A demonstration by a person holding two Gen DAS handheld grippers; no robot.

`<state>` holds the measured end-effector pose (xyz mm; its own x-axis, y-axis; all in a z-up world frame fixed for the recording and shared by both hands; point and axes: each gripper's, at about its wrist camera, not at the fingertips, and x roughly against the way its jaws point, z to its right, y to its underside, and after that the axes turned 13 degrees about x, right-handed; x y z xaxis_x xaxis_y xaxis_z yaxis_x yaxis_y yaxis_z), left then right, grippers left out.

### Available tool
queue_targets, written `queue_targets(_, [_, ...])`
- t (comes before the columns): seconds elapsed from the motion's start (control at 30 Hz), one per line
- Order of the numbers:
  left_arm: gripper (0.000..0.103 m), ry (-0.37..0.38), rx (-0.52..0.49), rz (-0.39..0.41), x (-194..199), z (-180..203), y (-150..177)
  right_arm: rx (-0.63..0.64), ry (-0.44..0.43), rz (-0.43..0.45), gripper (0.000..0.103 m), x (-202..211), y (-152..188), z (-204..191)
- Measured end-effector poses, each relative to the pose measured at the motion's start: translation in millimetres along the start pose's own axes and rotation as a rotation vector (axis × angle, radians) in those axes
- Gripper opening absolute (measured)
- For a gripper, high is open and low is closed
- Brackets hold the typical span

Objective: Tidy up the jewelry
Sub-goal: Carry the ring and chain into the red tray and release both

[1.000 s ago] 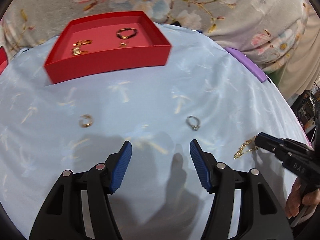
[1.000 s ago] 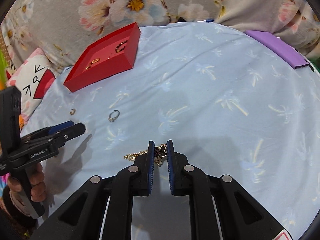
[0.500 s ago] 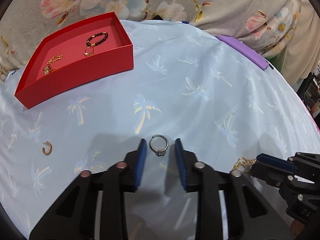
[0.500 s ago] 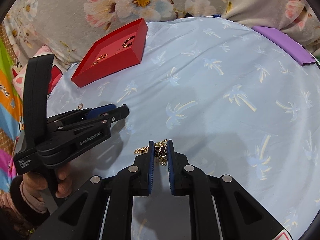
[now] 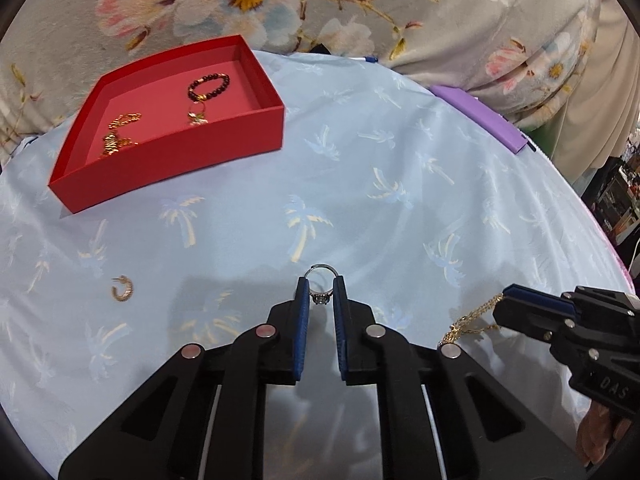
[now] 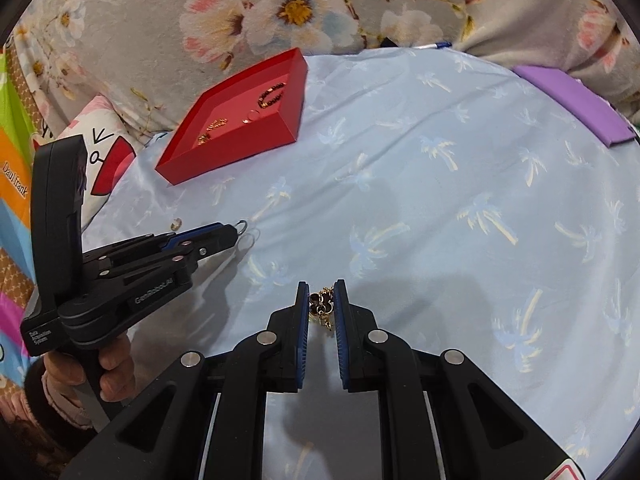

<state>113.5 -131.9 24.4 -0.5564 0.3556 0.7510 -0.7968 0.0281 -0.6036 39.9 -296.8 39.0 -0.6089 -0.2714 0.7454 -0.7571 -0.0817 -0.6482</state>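
My left gripper is shut on a silver ring with a small stone, just above the pale blue cloth; the ring also shows in the right wrist view. My right gripper is shut on a gold chain with dark beads; the chain hangs from it in the left wrist view. A red tray at the far left holds a dark bead bracelet, a gold charm and a gold chain. A gold hoop earring lies on the cloth at left.
A purple flat case lies at the cloth's far right edge. A floral grey fabric rises behind the tray. A cat-print cushion and a colourful bag sit left of the cloth in the right wrist view.
My left gripper moved right from open to over the silver ring, shut on it, and now holds it slightly raised. My right gripper stays shut on the gold chain.
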Motion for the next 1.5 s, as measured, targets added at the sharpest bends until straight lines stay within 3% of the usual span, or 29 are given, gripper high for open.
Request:
queue_targets(0.2, [0.011,-0.005,0.042,0.013,29.5,-33.1,-21.1,0.106,-0.019,0.051,0.012,12.8,-46.4,-23.8])
queue_targets(0.43, [0.011,-0.055,0.081,0.098,62.3,-75.5,-79.0,0.224,-0.036,0.162,0.012,13.1,-140.9,-59.3])
queue_targets(0.7, [0.011,-0.119,0.086,0.193,65.9,-106.5,-169.3,0.201,-0.1,0.182,0.012,-36.0,-253.8,-77.2])
queue_targets(0.87, [0.011,-0.143,0.111,0.204,36.8,-125.4,-215.5,0.18,-0.094,0.133,0.012,-93.0,-298.6,-81.3])
queue_targets(1.13, [0.011,-0.167,0.211,0.129,-32.5,-166.4,-248.8,0.136,-0.083,0.031,0.012,-189.0,-318.9,-72.0])
queue_targets(1.5, [0.011,-0.25,0.229,0.081,-90.9,-188.0,-265.4,0.147,-0.042,-0.045,0.012,-258.9,-326.2,-76.7])
